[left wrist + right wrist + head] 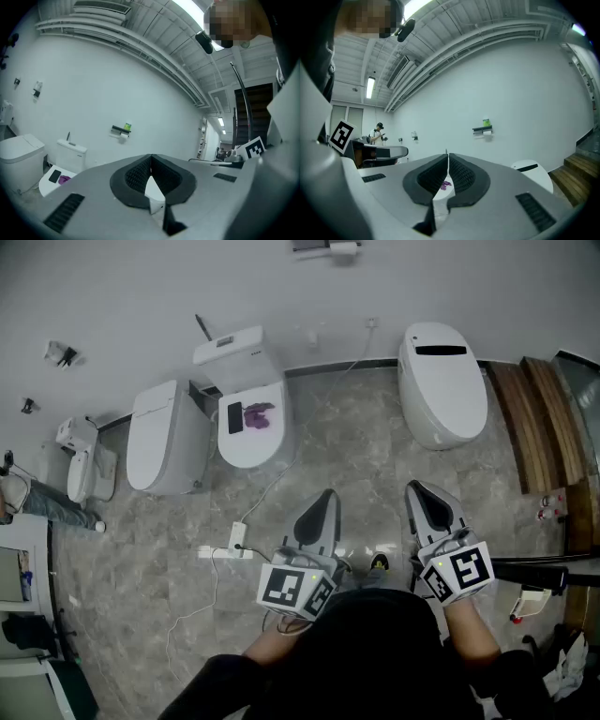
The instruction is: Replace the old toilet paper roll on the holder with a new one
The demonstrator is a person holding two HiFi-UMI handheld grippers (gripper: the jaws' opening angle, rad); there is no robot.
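Note:
The toilet paper holder (330,247) is a dark shelf high on the white wall, far ahead of both grippers. In the left gripper view the holder (119,130) carries a white roll (123,136) under it and a green object (127,126) on top. The right gripper view shows the same holder (482,129), roll (488,133) and green object (486,122). My left gripper (323,498) (151,155) and right gripper (419,488) (447,154) are held level side by side over the floor. Both are shut with nothing between the jaws.
Three toilets stand along the wall (169,437) (251,437) (442,381). The middle one's lid holds a phone (234,416) and a purple cloth (259,414). A power strip (225,550) with cables lies on the floor. Wooden steps (539,418) rise at right. A person (378,132) stands far off.

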